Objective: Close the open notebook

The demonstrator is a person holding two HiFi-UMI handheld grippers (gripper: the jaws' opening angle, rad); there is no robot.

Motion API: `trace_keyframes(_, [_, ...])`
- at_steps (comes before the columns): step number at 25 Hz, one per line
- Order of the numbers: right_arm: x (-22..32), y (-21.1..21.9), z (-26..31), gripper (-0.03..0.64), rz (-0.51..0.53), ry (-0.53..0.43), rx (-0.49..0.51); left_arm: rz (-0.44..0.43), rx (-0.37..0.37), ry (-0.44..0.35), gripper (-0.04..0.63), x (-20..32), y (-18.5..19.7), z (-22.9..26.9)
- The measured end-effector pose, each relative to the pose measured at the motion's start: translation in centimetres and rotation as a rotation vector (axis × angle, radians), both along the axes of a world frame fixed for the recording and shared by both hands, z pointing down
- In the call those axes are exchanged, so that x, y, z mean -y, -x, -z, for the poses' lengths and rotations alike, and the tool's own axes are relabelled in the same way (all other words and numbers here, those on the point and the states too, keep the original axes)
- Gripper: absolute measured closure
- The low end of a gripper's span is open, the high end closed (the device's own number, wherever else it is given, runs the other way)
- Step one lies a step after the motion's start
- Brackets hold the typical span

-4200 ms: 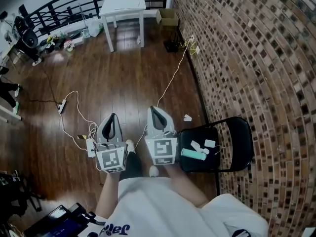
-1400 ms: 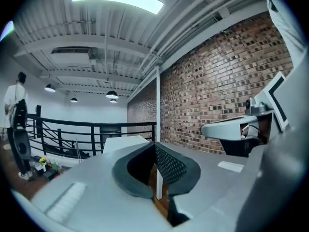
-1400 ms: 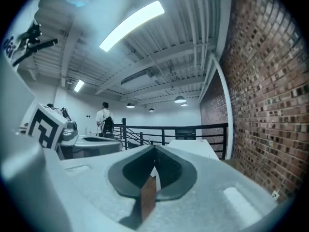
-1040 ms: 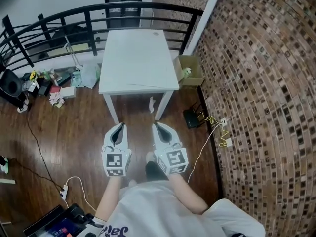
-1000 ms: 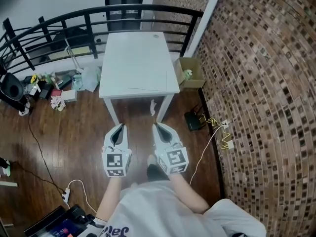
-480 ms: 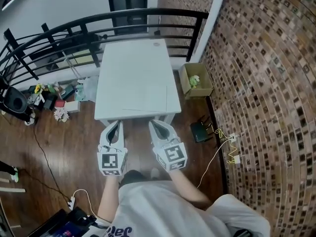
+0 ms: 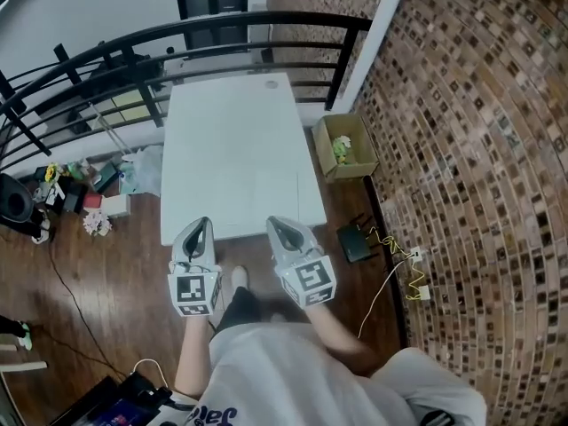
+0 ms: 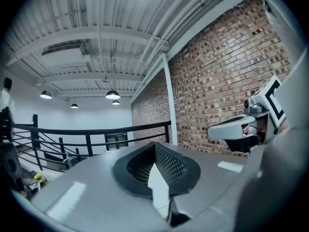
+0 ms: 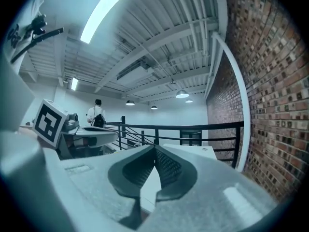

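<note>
Two handheld grippers, left (image 7: 201,224) and right (image 7: 274,224), jaws clenched shut and empty, side by side at near edge of white table (image 7: 232,140), beside brick wall (image 7: 470,167).

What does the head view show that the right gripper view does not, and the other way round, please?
Only the head view: the wooden floor, with a cardboard box and a cable on it. Only the right gripper view: the ceiling lamps and a distant person. Both: the white table, black railing, brick wall and left gripper.
</note>
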State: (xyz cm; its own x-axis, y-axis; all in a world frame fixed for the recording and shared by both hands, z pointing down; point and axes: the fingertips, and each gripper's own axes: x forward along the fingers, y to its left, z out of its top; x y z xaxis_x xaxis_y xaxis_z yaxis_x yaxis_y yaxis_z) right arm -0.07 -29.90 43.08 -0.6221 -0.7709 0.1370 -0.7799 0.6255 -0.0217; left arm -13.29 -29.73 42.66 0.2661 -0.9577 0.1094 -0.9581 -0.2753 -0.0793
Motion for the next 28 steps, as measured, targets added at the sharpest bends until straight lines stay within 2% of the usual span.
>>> trace_keyframes(6, [8.9, 3.0, 2.5, 0.629, -0.032, -0.058, -0.028, -0.017, -0.021, -0.014, 0.58, 7.6, 4.1, 0.7])
trace_keyframes(11, [12.7, 6.8, 2.2, 0.629, -0.03, -0.052, -0.057, -0.037, -0.051, 0.045, 0.58, 12.0, 7.8, -1.1])
trace_keyframes(14, [13.8, 7.6, 0.8, 0.629, -0.041, -0.028, -0.072, -0.06, -0.04, 0.086, 0.58, 13.8, 9.5, -3.0])
trace_keyframes(20, [16.7, 5.5, -1.5, 0.629, -0.089, 0.051, -0.084, -0.063, -0.064, 0.22, 0.572, 15.9, 11.2, -6.4])
trace_keyframes(24, [19.4, 4.6, -1.4, 0.629, -0.101, 0.055, -0.086, -0.044, -0.079, 0.303, 0.557, 17.2, 12.1, -8.8])
trace_keyframes(28, [21.2, 3.6, -2.0, 0.629, -0.087, 0.072, -0.1, -0.043, -0.097, 0.379, 0.52, 18.0, 11.1, -11.1])
